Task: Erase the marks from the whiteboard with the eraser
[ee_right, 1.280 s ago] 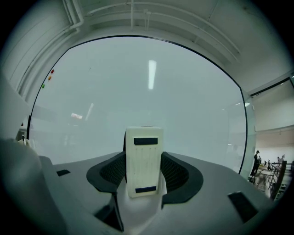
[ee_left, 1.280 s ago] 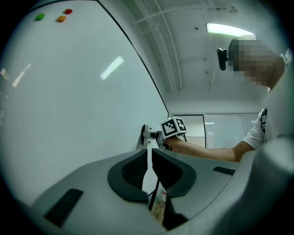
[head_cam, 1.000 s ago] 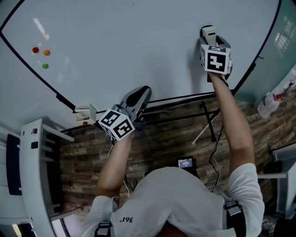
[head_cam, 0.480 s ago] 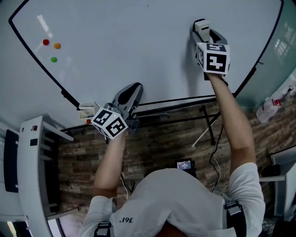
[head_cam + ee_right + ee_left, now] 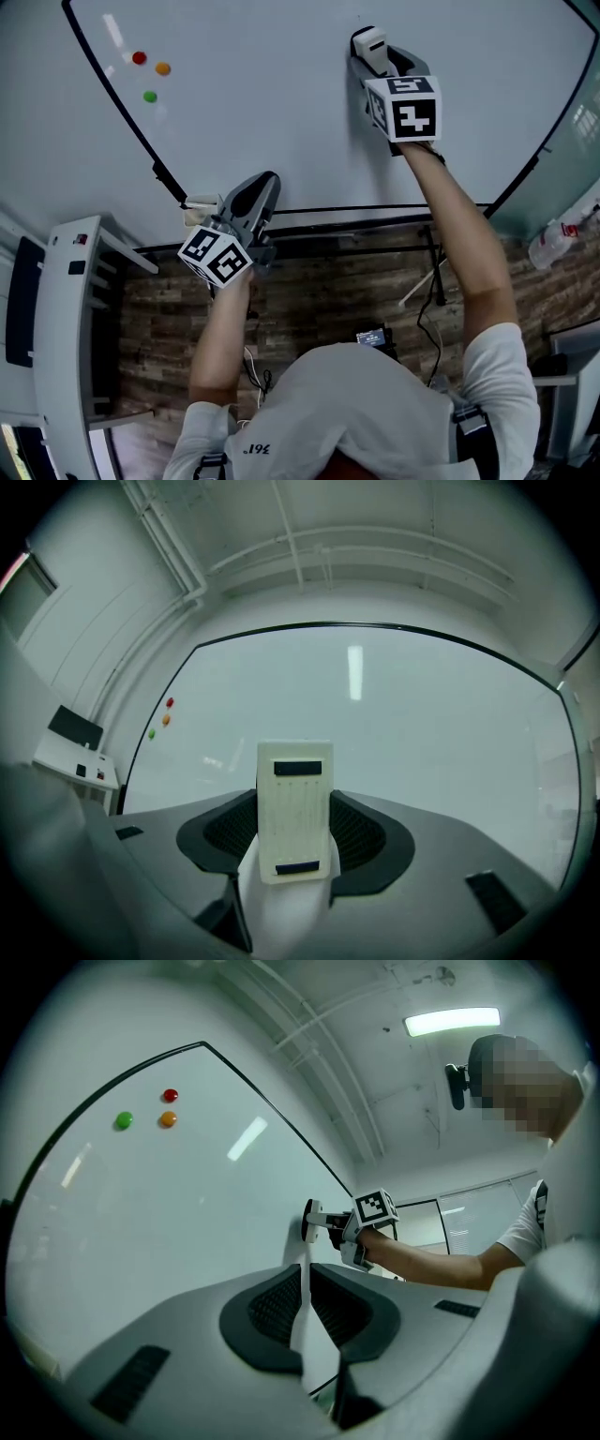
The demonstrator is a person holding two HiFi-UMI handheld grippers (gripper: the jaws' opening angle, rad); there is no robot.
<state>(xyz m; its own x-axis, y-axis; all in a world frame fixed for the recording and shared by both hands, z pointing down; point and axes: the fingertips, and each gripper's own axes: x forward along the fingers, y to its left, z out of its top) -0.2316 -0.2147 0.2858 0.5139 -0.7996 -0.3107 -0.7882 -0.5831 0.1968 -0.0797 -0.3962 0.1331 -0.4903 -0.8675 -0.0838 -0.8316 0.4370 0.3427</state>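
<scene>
A large whiteboard (image 5: 262,103) fills the top of the head view. My right gripper (image 5: 377,54) is shut on a cream eraser (image 5: 369,41), which is pressed flat against the board at upper right. The right gripper view shows the eraser (image 5: 294,803) upright between the jaws, with the board (image 5: 422,724) behind it. My left gripper (image 5: 262,187) hangs shut and empty by the board's lower edge. Seen from the left gripper view, the right gripper (image 5: 328,1232) holds the eraser (image 5: 308,1222) on the board. I see no clear marks near the eraser.
Red (image 5: 139,58), orange (image 5: 163,68) and green (image 5: 150,97) magnets sit on the board's left part. A small box (image 5: 199,207) rests on the board's lower rail. A white rack (image 5: 66,309) stands at left. Stand legs, cables and a small screen (image 5: 373,336) lie on the wood floor.
My right gripper has slid the eraser up and to the left across the board, towards the magnets. The left gripper has stayed by the lower edge.
</scene>
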